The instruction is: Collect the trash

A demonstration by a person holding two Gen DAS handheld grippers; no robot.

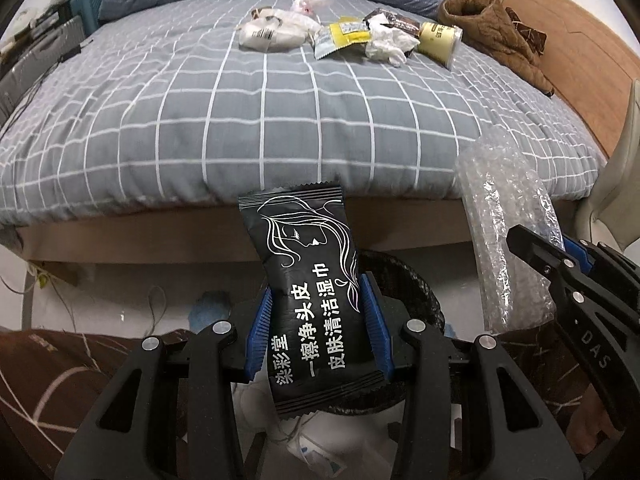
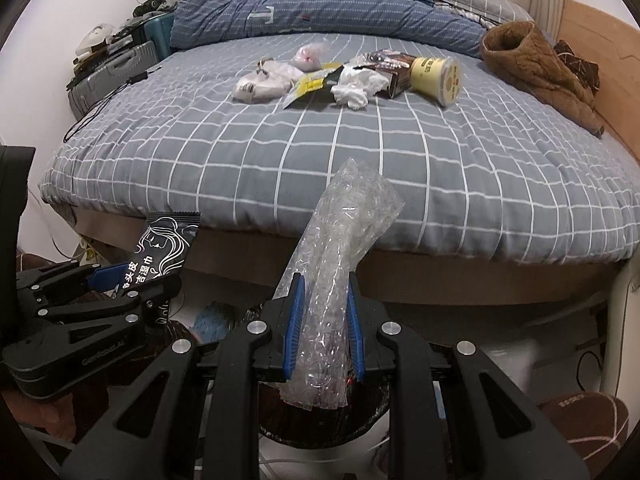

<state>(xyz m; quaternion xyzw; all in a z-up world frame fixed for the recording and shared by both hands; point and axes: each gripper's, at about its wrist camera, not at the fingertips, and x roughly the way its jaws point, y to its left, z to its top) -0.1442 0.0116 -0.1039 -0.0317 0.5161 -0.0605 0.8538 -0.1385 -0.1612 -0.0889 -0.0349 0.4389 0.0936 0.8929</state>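
The left tool was clamped on a black wet-wipe packet, which stood up toward 12 o'clock between the blue pads above the black-lined trash bin. At its 3 o'clock, the right tool was closed tight on a roll of bubble wrap leaning toward 1 o'clock. Farther off, on the bed, the remaining trash lay at 12 o'clock: crumpled tissue, a yellow wrapper and a yellow cup.

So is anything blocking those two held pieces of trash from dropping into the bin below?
Nothing visible. The black wipe packet and the bubble wrap both hang right over the black bin's open mouth.
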